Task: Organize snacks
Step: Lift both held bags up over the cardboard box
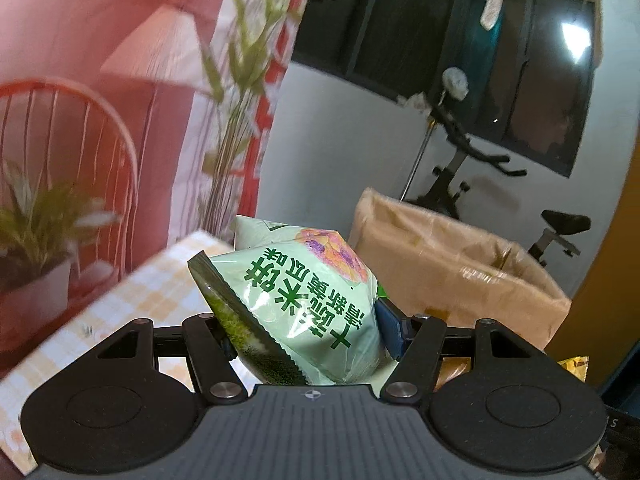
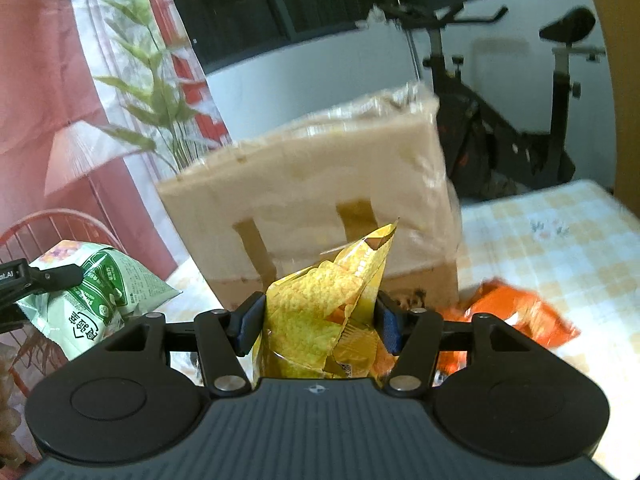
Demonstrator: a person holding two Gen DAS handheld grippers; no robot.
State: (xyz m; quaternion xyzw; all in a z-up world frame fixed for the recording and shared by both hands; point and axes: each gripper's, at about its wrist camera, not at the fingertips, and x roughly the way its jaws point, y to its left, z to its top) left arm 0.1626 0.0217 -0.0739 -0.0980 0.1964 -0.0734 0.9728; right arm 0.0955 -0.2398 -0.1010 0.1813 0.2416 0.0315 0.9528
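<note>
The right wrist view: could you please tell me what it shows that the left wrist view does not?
Only the right wrist view shows the right gripper shut on the yellow bag and an orange bag lying on the table. Only the left wrist view shows the left gripper itself, clamping the green bag. Both show the green bag, the cardboard box and the exercise bike.

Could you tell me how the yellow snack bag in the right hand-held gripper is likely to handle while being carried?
The yellow snack bag looks crumpled and folded between the pads, so probably floppy. Its glossy film may be slippery. It seems puffy, so likely light, with contents that could crush.
</note>
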